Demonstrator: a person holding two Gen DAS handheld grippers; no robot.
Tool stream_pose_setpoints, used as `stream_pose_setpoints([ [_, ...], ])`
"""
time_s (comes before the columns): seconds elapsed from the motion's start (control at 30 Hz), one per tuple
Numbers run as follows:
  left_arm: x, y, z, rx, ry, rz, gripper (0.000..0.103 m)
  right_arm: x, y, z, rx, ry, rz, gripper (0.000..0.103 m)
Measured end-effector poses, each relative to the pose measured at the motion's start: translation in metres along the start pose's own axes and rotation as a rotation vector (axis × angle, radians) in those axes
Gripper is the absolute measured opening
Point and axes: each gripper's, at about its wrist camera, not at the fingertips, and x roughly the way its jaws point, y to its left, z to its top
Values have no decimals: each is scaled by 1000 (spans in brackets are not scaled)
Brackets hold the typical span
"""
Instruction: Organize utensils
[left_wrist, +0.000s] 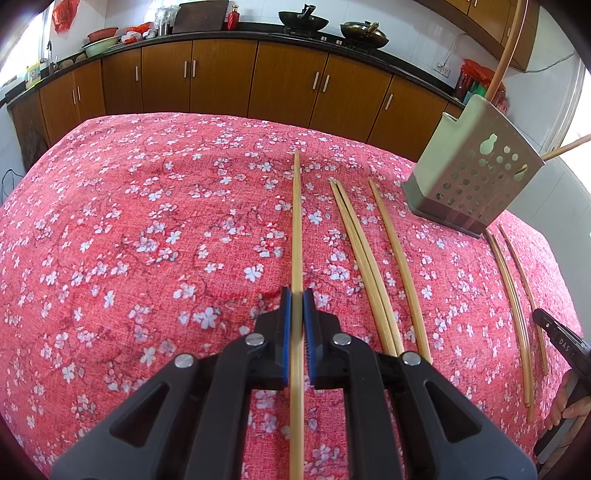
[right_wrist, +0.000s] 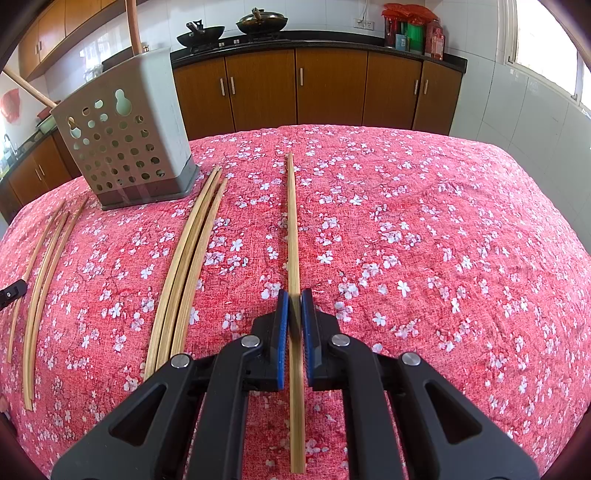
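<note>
We are in a home kitchen. Behind the tabletop (left_wrist: 129, 221), with its red flowered cloth, runs a row of brown cabinets (left_wrist: 221, 77) under a dark counter (left_wrist: 258, 31). On that counter sit two woks (left_wrist: 303, 20) on a stove, a cutting board (left_wrist: 201, 14), bowls (left_wrist: 101, 44) and a sink tap (left_wrist: 49, 50). White tiles (right_wrist: 517, 110) cover the wall beside a window (right_wrist: 543, 40).

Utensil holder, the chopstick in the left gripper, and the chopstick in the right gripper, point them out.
utensil holder (right_wrist: 122, 136), right wrist view, perforated front wall.
left gripper's chopstick (left_wrist: 296, 221), left wrist view, shaft beyond the pads.
right gripper's chopstick (right_wrist: 292, 221), right wrist view, mid shaft.
</note>
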Motion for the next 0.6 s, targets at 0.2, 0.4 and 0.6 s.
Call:
stream_pose_setpoints([
  [0.2,0,0,0,0,0,-1,11,0,0,0,0,0,0,9],
  [0.4,0,1,0,0,0,-2,11,0,0,0,-1,0,-1,9],
  [0.6,-3,-1,-1,27,2,14,11,-1,-2,2,14,0,15,9],
])
